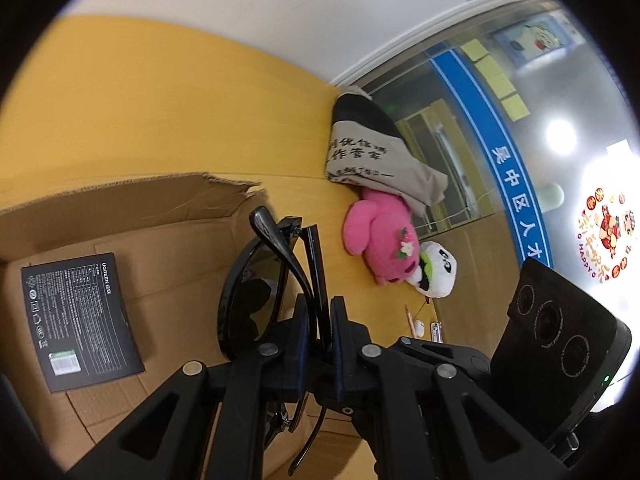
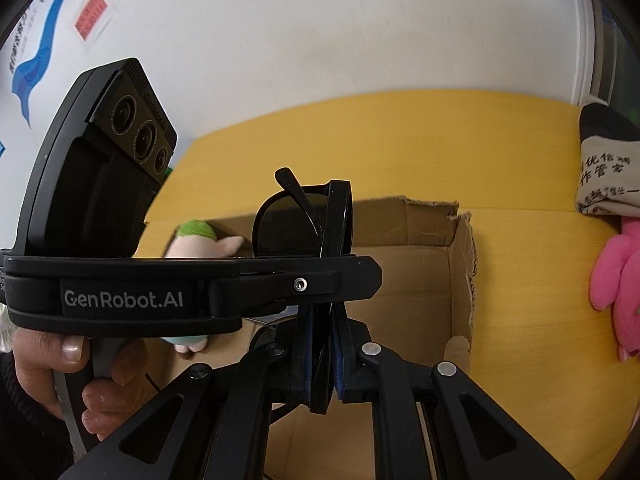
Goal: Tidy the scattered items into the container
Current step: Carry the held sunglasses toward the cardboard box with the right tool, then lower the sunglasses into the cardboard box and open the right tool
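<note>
Both grippers are shut on the same pair of black sunglasses (image 1: pixel 256 288), held over the open cardboard box (image 1: pixel 160 216). My left gripper (image 1: pixel 320 320) pinches the folded frame between its blue pads. My right gripper (image 2: pixel 322 344) pinches the sunglasses (image 2: pixel 296 220) too, just below the left gripper's finger (image 2: pixel 280 280), which crosses in front. A black Ugreen box (image 1: pixel 80 320) lies flat inside the cardboard box. A green-and-pink plush (image 2: pixel 200 240) lies in the cardboard box (image 2: pixel 420 280).
On the yellow table (image 1: pixel 160 100) to the right lie a pink plush (image 1: pixel 380 240), a small panda plush (image 1: pixel 438 268) and a grey printed cloth (image 1: pixel 372 160). A pen and small white item (image 1: pixel 418 326) lie near the table edge. A white wall stands behind.
</note>
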`<state>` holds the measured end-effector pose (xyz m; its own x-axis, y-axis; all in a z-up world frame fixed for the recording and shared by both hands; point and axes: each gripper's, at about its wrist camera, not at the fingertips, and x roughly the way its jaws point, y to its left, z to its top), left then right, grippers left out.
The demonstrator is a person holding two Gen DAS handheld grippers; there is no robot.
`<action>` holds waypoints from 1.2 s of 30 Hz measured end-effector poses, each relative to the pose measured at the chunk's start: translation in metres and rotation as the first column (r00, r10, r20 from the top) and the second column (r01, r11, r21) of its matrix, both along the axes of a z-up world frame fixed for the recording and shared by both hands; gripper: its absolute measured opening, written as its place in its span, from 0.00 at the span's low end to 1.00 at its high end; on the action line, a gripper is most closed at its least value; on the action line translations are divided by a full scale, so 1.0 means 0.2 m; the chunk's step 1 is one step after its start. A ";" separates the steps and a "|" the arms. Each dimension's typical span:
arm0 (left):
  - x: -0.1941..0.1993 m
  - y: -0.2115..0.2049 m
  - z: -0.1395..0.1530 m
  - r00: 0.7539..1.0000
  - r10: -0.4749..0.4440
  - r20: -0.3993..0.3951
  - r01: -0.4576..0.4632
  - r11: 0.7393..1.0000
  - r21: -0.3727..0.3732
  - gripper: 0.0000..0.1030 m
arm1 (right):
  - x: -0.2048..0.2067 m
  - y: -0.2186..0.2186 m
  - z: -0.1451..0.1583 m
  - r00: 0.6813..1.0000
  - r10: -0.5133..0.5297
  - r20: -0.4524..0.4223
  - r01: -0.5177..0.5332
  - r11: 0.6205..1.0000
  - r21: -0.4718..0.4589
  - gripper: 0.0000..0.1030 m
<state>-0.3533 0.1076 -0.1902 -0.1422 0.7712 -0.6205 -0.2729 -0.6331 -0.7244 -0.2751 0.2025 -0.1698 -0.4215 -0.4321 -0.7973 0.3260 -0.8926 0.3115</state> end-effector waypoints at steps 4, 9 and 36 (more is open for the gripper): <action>-0.05 -0.02 -0.14 0.999 0.012 0.041 -0.011 1.000 -0.005 0.08 | -0.07 -0.02 -0.13 0.999 0.005 0.044 -0.006 1.000 0.019 0.08; -0.11 -0.01 -0.32 0.995 0.013 0.096 -0.011 1.000 -0.024 0.08 | -0.16 -0.05 -0.32 0.992 -0.009 0.123 0.006 0.999 0.032 0.08; 0.07 -0.21 -0.15 0.990 0.142 -0.007 -0.141 0.970 -0.199 0.46 | -0.21 0.09 -0.40 0.986 -0.111 0.122 0.093 0.985 0.145 0.72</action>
<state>-0.3401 0.0665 -0.2205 -0.2362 0.6052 -0.7602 -0.1656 -0.7960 -0.5822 -0.3177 0.2206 -0.2505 -0.3475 -0.2740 -0.8968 0.1959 -0.9565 0.2164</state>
